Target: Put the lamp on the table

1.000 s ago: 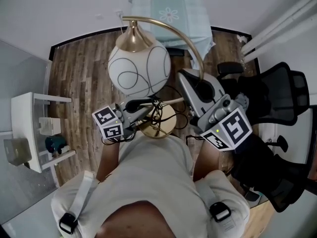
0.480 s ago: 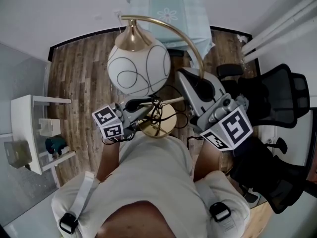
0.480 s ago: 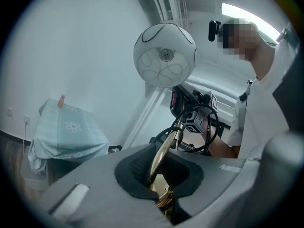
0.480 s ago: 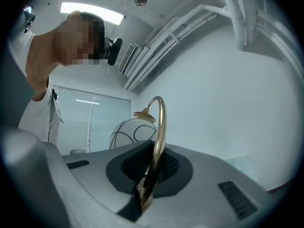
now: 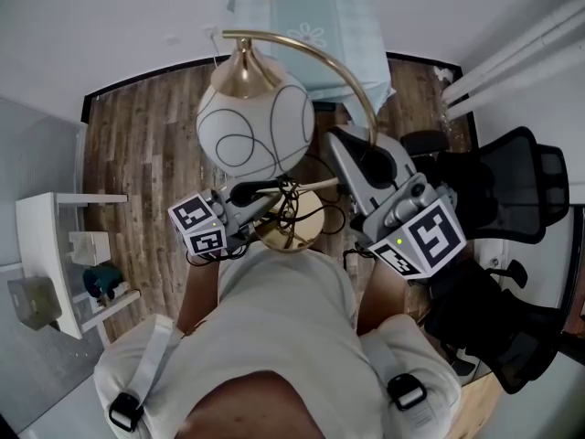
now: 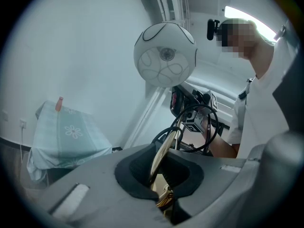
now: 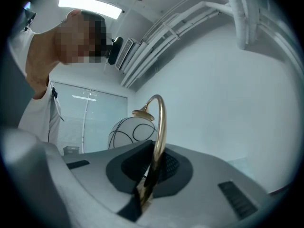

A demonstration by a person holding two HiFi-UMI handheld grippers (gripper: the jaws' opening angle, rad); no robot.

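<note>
1. Brass and white glass: the lamp (image 5: 255, 135) is being carried clear of the wood floor (image 5: 146, 154), just in front of the person's chest. It is well short of the cloth-covered surface (image 5: 311, 16) ahead.
2. Left gripper (image 5: 263, 210): it is pinching narrowly on the rim of the gold base disc (image 5: 297, 229). The left gripper view is showing the disc edge-on between the pads, with the black cord (image 5: 291, 198) looping just beside it.
3. Right gripper (image 5: 352, 154): it is clamping almost fully closed on the thin arched stem (image 5: 352, 85). The right gripper view is showing the tube running up from between the pads.
4. Handling, as a judgement:
   - The globe shade (image 6: 165, 55) is looking fragile and is likely putting the weight up high.
   - The stem and disc are looking stiff, polished and liable to slip.
   - The metal parts are the places to take hold of, never the globe. The two holds in use now are suiting that.
   - The loose cord is risking a snag.
5. Orientation:
   - The lamp is appearing roughly upright, with the base low and nearest the person. The left gripper view is looking up at the underside of the globe.
   - The long axis is running from the base up the stem.
   - The arch is sweeping forward towards the surface, then curling back to the person's left, where the globe is hanging from its brass cap.
</note>
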